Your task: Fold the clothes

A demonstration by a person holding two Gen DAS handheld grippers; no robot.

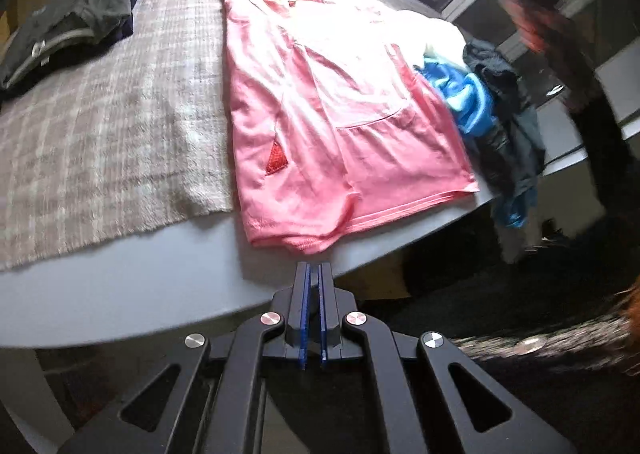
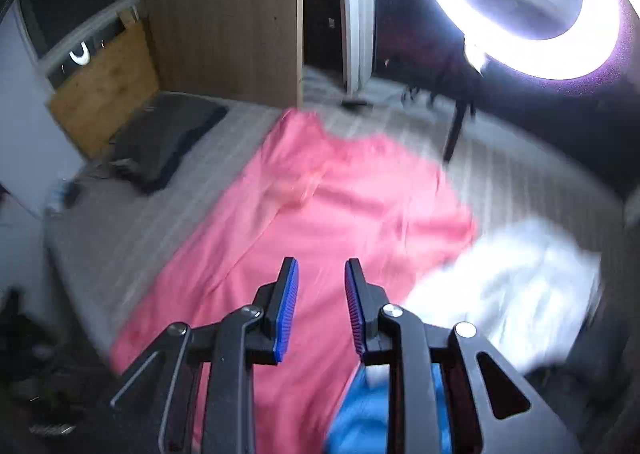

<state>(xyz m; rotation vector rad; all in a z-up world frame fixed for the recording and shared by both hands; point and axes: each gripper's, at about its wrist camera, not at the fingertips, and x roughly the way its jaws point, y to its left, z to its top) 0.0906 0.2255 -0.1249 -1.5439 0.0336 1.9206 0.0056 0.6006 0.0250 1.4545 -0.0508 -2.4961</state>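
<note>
A big pink shirt (image 1: 320, 106) lies spread flat on the grey round table (image 1: 168, 278), its bottom hem close to the near edge. Part of it rests on a fuzzy grey and white checked blanket (image 1: 108, 126) that covers the left side of the table. At the far left corner of the blanket sits a pile of dark folded clothes (image 1: 72, 26). Along the right edge of the table is a messy heap with a shiny blue cloth (image 1: 464, 98), a dark grey cloth (image 1: 508, 122) and a white cloth (image 2: 508, 286).

The left gripper (image 1: 314, 274) hangs just off the near edge, its blue fingers (image 1: 306, 318) pressed nearly together on nothing. The right gripper (image 2: 320, 270) floats above the pink shirt with its fingers (image 2: 286, 310) spread apart, empty. A bright ring lamp (image 2: 520, 6) glows at the far side.
</note>
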